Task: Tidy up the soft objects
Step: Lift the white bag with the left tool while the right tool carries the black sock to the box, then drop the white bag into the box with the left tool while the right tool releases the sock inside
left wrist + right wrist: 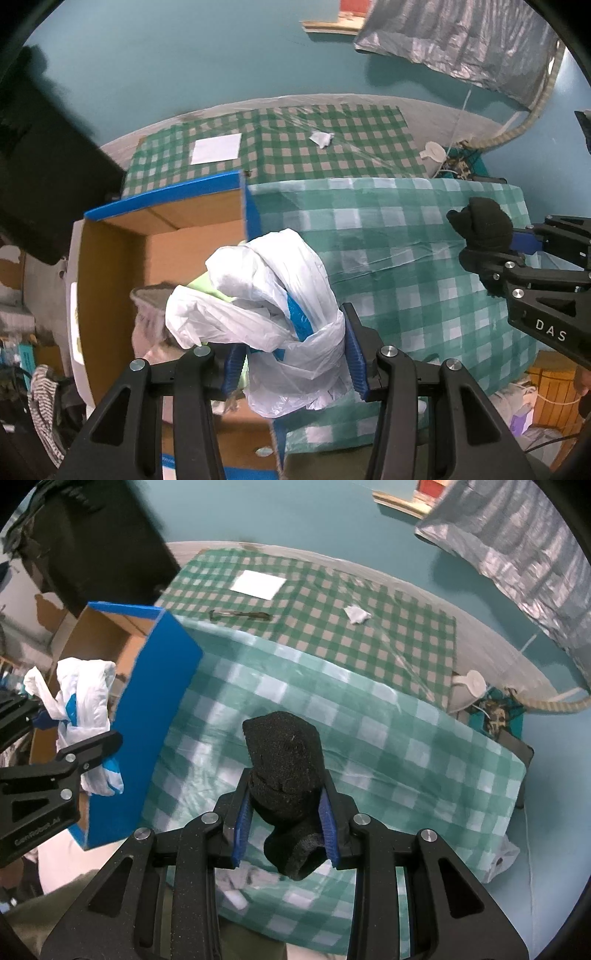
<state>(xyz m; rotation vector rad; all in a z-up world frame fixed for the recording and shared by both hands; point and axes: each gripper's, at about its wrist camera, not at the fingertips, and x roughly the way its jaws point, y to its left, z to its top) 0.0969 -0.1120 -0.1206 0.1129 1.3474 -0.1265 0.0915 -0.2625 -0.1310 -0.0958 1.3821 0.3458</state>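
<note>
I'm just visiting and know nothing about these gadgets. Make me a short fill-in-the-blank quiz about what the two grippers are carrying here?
1. The left gripper is clamped on a crumpled white plastic ____.
2. The right gripper holds a rolled sock whose colour is ____.
3. The cardboard box beside the table has a rim coloured ____.
4. The tablecloth has a green and white ____ pattern.

Missing words: bag; black; blue; checked

Counting what we're seeing, kind by kind

We're looking at two grippers, left (291, 363) and right (286, 830); one white plastic bag (280, 291), one black sock (284, 764), one cardboard box (122, 258), and two checked cloths (369, 760) (314, 602).
</note>
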